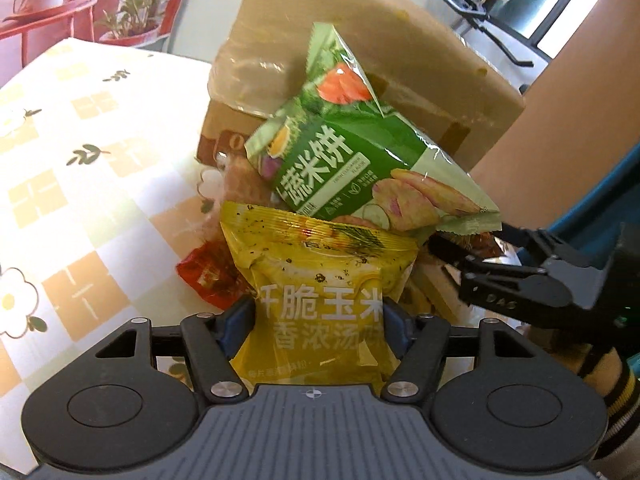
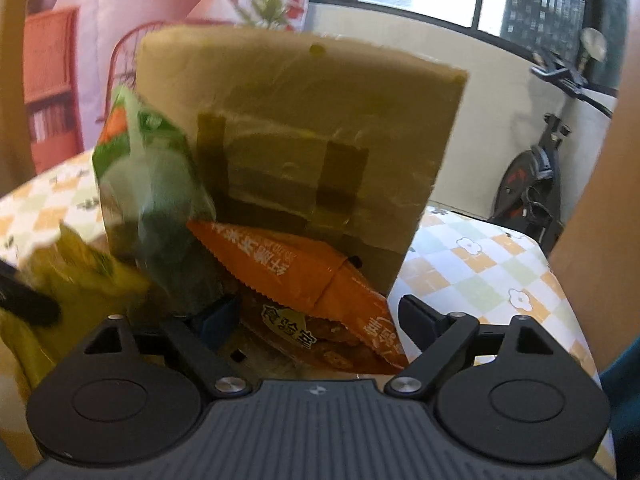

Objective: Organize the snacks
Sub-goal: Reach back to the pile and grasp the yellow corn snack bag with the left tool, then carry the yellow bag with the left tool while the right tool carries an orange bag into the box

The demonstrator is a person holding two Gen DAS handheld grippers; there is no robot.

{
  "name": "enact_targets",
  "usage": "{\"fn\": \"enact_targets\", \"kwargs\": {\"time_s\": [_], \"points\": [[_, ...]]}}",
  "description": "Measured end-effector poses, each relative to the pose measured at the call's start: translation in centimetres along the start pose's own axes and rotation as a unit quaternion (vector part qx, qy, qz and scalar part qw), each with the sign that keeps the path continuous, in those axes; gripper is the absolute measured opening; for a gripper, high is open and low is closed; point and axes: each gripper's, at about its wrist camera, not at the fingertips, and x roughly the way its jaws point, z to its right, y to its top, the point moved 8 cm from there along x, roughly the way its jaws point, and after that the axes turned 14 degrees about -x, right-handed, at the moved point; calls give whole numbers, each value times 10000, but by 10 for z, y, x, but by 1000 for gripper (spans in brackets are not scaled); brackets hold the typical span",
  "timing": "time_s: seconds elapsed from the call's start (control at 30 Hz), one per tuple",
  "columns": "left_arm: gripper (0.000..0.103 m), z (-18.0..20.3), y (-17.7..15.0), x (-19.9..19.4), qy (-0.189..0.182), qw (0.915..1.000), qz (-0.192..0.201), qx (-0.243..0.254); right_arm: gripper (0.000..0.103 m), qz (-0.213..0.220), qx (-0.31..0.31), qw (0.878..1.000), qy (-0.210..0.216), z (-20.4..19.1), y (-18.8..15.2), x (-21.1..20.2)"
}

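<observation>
Left wrist view showed your left gripper point(image 1: 318, 326) with its fingers squeezed on the yellow snack bag point(image 1: 320, 280), held up so it could go toward the cardboard box point(image 1: 400, 40) on the counter point(image 1: 80, 160). Your right gripper point(image 2: 316, 316) had its fingers spread wide, holding nothing. They sat over the orange snack bag point(image 2: 304, 272) in the box, and the green snack bag point(image 1: 352, 152) leaned there beside it, likely just dropped in.
</observation>
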Motion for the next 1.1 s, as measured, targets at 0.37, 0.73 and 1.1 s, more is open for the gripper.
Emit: {"fn": "enact_targets", "kwargs": {"time_s": [0.37,0.73,1.1], "points": [[69,-10,16,-24,-141,9989,426,-153,90,99,-104,9998,114,0,4,24],[69,-18,38,-49,-102,9949,959,-302,80,3,157,9994,305,8,-1,39],[69,-9,63,-65,-162,9886,1472,-263,68,365,491,9978,255,28,3,-1]]}}
